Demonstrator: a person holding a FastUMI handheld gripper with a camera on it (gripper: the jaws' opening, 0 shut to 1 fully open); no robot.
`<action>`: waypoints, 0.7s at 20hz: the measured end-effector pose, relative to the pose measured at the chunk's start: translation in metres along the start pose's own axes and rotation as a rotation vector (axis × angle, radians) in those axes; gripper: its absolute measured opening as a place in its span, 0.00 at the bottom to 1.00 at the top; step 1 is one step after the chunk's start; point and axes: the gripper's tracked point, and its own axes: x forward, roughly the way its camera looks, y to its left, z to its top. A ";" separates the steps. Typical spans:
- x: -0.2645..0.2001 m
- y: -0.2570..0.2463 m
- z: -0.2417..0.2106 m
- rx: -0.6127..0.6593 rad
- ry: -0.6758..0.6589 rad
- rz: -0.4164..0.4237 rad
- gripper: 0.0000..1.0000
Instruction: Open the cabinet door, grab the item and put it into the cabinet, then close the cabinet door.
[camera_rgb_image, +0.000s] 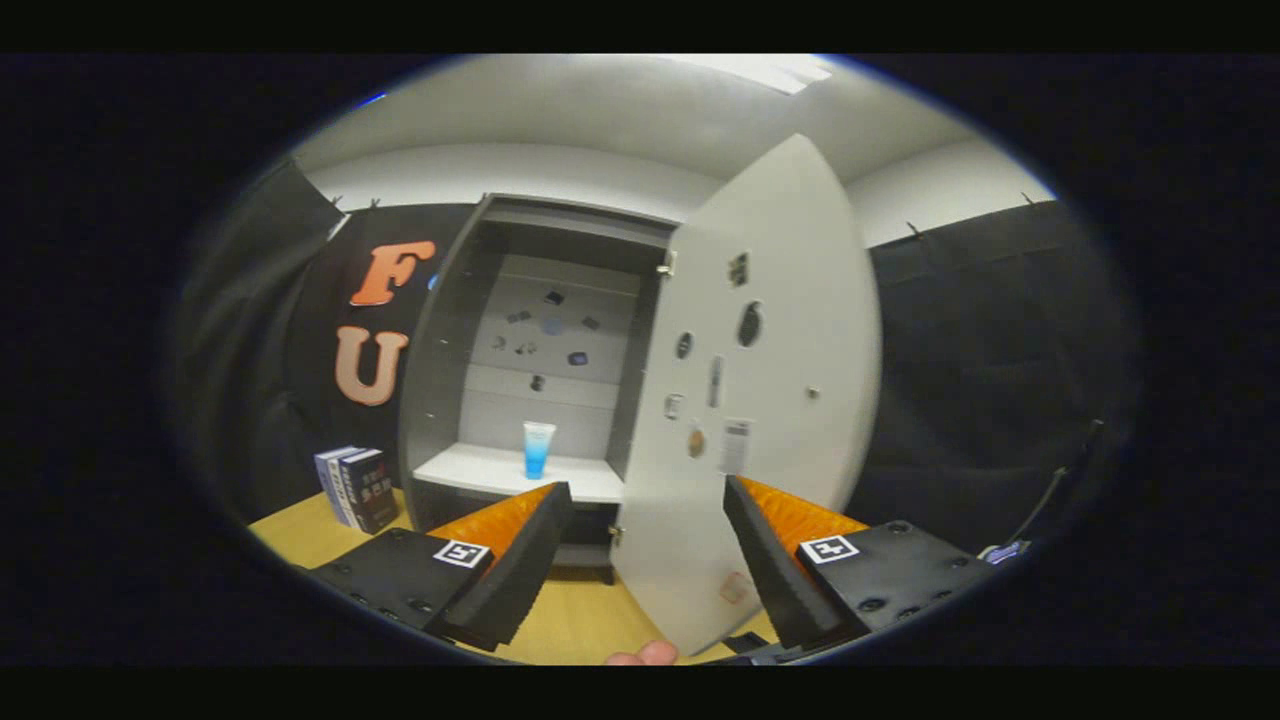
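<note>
Blue tube (538, 448) already stands on the cabinet shelf (470, 468), so gripper (645, 520) jaws sit apart, empty, flanking the open door (770, 330) edge, likely to push it shut.

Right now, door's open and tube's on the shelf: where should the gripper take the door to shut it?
Take the cabinet door by its free edge, low, between the open gripper fingers. The panel swings out edge-on, hinged beside the shelf holding the blue tube. Probably come from its outer face and push toward the cabinet.
</note>
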 end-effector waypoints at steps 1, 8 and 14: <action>-0.007 -0.032 -0.005 0.011 0.004 -0.068 0.97; -0.010 -0.144 -0.094 0.065 0.117 -0.278 0.98; 0.013 -0.142 -0.135 0.094 0.183 -0.243 0.92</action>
